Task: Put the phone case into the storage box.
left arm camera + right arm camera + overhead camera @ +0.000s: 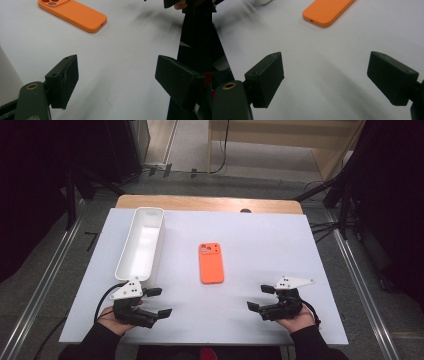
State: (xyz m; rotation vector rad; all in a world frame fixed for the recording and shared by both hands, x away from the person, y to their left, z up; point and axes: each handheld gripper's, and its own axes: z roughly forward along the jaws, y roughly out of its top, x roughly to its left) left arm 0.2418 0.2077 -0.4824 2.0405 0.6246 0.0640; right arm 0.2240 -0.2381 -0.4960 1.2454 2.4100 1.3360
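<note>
Orange phone case (329, 11) cut off at the right claw view's top edge; both claws (160, 301) (261, 297) wide open, empty.

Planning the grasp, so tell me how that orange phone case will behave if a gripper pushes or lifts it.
The orange phone case lies flat, camera cutouts up, on the smooth white table, so a push would probably slide it, not tip or roll it. It looks thin and light; its rounded edges may slip from the jaws. Whether it flexes cannot be told.

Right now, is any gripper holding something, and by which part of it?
Nothing is held. The left gripper and the right gripper both stand open over bare table, apart from the orange phone case.
</note>
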